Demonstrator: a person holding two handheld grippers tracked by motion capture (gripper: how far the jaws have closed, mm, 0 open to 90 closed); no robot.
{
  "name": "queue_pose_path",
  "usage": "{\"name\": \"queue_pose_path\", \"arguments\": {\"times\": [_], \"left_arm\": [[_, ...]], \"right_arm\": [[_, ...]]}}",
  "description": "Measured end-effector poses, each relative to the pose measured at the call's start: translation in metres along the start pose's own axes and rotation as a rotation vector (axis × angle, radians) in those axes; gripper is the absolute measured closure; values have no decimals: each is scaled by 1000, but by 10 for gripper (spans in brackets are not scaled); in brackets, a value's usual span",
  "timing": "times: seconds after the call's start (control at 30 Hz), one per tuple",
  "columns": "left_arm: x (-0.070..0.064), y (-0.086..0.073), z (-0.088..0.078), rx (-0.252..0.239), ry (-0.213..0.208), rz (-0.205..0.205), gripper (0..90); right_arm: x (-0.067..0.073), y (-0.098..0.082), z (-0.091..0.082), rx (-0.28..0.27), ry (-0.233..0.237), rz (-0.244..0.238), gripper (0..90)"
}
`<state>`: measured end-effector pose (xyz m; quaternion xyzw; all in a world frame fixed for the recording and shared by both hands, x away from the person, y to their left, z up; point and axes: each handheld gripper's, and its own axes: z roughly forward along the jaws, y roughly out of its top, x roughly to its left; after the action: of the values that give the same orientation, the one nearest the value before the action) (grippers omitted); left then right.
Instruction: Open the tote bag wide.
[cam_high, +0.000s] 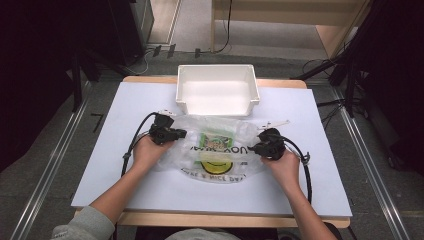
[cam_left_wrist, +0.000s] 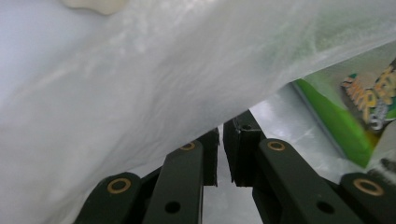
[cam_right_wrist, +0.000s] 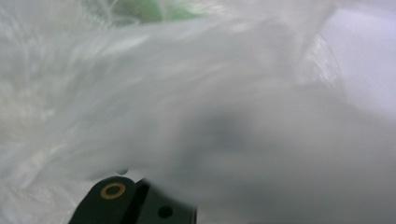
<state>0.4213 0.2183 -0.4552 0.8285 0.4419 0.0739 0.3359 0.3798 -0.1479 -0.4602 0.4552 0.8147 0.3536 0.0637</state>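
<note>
A clear plastic bag (cam_high: 192, 152) printed with a yellow smiley and dark lettering lies on the white table top (cam_high: 150, 187). A green packet (cam_high: 216, 141) is inside it. My left gripper (cam_high: 181, 134) is shut on the bag's left edge and my right gripper (cam_high: 254, 148) on its right edge. In the left gripper view the jaws (cam_left_wrist: 221, 140) stand almost together, the bag film (cam_left_wrist: 140, 70) draped over them and the green packet (cam_left_wrist: 355, 116) at the right. In the right gripper view crumpled film (cam_right_wrist: 187, 93) covers the jaws, with one black jaw showing at the bottom.
A white open bin (cam_high: 217, 67) stands at the table's far edge, just behind the bag. A small white strip (cam_high: 278, 123) lies to the right of the bag. Dark stands and cables flank the table on the floor.
</note>
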Motion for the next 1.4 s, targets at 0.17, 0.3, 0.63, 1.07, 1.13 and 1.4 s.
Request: {"name": "queue_pose_path", "arguments": {"times": [0.17,0.3,0.63,1.07,1.13,1.4], "left_arm": [[6,-2,-2,4,19,-12,864],[10,-4,-4,-2,41,-22,882],[21,-10,-14,9,93,-59,900],[30,-17,-22,2,117,-83,900],[31,-17,-22,7,124,-85,900],[34,-20,-23,-14,108,-108,900]], "right_arm": [[-4,-5,-3,8,-13,7,877],[-9,-10,-6,11,-21,15,878],[-16,-26,-15,38,-41,31,892],[-24,-44,-30,32,-45,69,900],[-24,-46,-33,35,-46,68,900],[-28,-54,-39,28,-42,83,900]]}}
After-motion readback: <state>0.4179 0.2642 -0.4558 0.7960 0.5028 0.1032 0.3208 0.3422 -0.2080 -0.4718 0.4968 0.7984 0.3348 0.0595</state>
